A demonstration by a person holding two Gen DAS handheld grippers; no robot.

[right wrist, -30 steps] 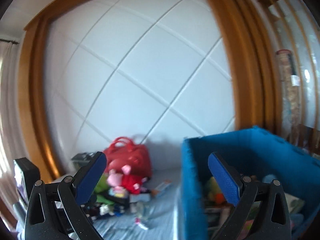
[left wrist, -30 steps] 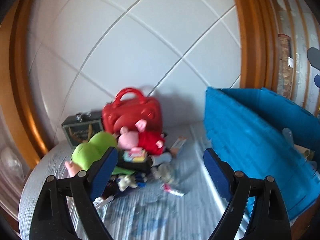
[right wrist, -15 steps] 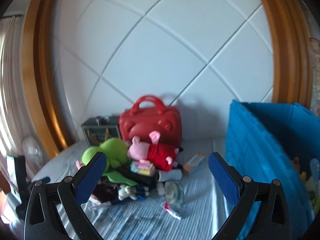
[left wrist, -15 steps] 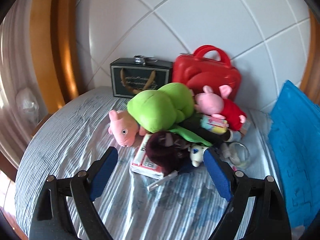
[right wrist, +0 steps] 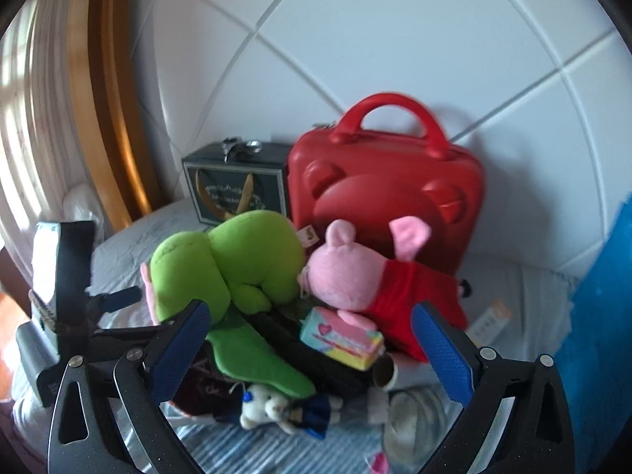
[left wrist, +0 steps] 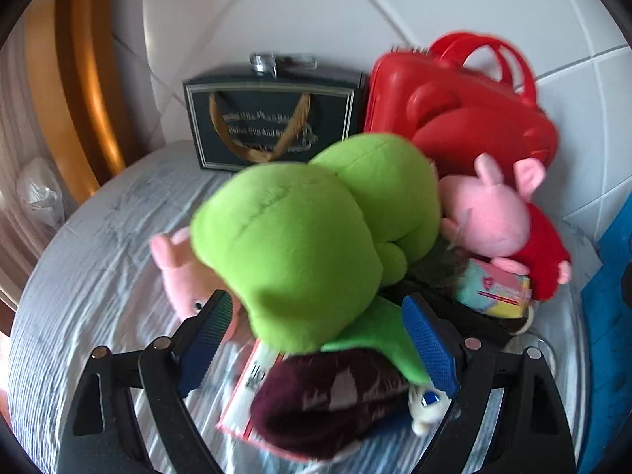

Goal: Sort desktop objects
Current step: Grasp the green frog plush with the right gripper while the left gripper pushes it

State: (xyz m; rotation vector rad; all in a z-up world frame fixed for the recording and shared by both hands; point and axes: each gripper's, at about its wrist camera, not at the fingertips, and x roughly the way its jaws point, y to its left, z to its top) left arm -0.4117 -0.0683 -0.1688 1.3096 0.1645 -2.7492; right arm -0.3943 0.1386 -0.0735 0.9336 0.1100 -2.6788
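Note:
A pile of toys lies on the grey-blue cloth. A big green plush (left wrist: 316, 233) (right wrist: 229, 268) tops it, with a pink pig in red (left wrist: 501, 221) (right wrist: 367, 276) to its right and a pastel box (left wrist: 493, 288) (right wrist: 339, 335) below the pig. My left gripper (left wrist: 320, 339) is open, its blue pads on either side of the green plush's near end, close to it. My right gripper (right wrist: 308, 343) is open and empty, a little back from the pile. The left gripper also shows at the left of the right wrist view (right wrist: 114, 300).
A red case (left wrist: 466, 118) (right wrist: 387, 193) and a dark gift box (left wrist: 272, 118) (right wrist: 237, 185) stand against the white padded wall. A blue bin (right wrist: 604, 316) is at the right. A maroon item (left wrist: 335, 395), a small white doll (right wrist: 276, 410) and a clear cup (right wrist: 403, 422) lie in front.
Both grippers have moved in towards the toy pile and down. The left one now has its open jaws around the near end of the green plush.

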